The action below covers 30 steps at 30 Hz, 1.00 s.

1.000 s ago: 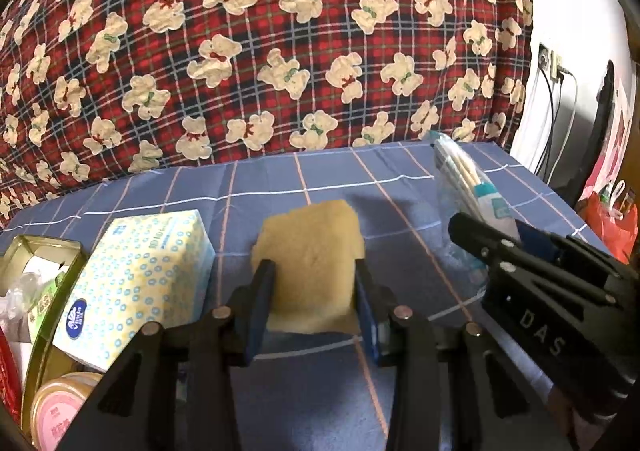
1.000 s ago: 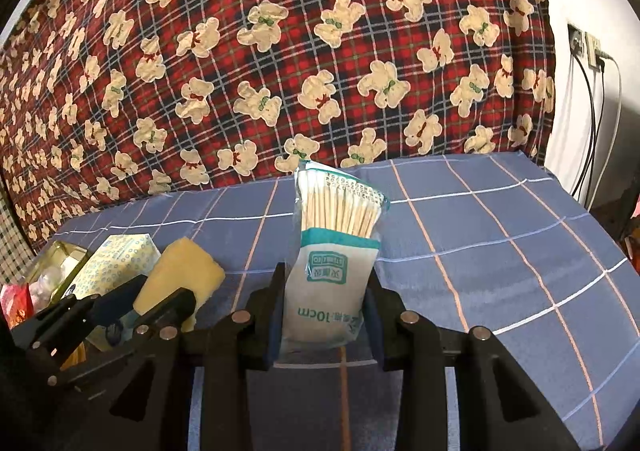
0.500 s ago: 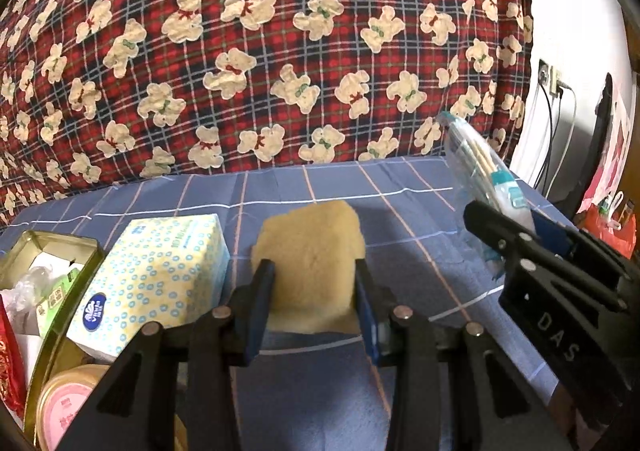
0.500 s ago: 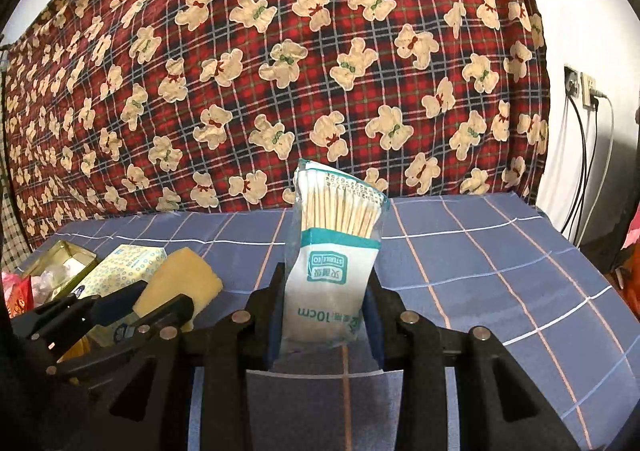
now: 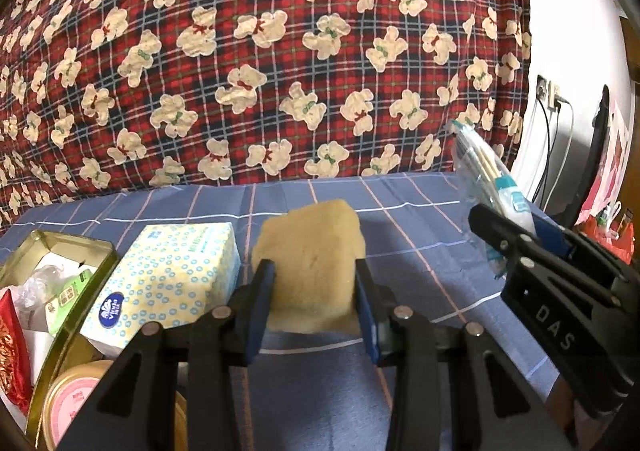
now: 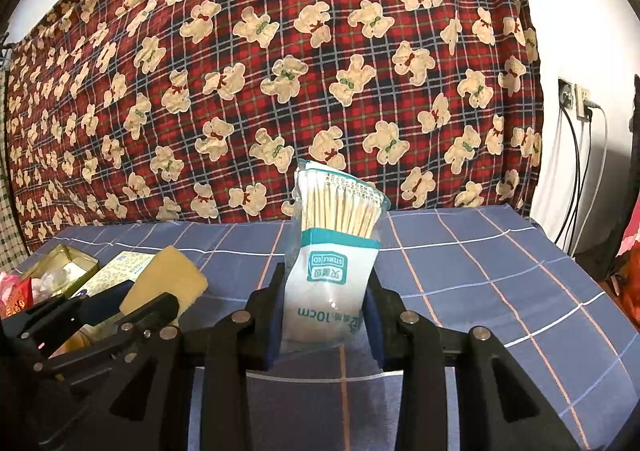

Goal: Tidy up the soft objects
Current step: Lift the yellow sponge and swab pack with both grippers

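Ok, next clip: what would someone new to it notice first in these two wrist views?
Probably the red plaid teddy-bear fabric filling the background above the blue checked bedsheet. Next, what each gripper carries: the left gripper is shut on a yellow sponge at centre of its view, and the right gripper is shut on an upright pack of cotton swabs. At far left sit a tissue pack and an open gold tin.
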Tool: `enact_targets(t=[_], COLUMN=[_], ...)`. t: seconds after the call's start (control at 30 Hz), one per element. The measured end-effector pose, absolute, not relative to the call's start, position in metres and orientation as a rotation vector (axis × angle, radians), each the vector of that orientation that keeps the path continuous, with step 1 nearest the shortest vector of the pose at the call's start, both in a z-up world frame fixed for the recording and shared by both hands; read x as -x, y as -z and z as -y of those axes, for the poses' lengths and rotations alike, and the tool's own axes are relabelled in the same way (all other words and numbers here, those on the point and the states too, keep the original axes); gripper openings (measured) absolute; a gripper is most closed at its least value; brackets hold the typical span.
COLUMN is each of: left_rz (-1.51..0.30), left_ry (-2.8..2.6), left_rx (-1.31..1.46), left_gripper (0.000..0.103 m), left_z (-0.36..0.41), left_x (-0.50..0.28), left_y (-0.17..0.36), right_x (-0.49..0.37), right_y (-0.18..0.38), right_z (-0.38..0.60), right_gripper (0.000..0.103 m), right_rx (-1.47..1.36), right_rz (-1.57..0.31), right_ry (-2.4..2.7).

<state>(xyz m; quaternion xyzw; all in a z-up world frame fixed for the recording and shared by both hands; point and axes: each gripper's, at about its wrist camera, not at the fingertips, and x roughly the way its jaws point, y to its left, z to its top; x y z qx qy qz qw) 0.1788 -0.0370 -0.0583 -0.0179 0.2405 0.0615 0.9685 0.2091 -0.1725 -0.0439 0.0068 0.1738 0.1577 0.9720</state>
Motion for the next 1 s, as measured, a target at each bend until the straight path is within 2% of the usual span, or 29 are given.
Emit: enact_targets(t=[1.0], left_rz=[-0.348], left_ry=[-0.144], left_rx=[0.023], left_gripper=[0.038], left_z=[0.032], left_x=[-0.148], left_y=[0.048], right_x=[-0.178], right_y=[0.040], right_z=[0.165], right_gripper=[0.037], right_rx=[0.014], right_rz=[-0.250], right_ry=[-0.333])
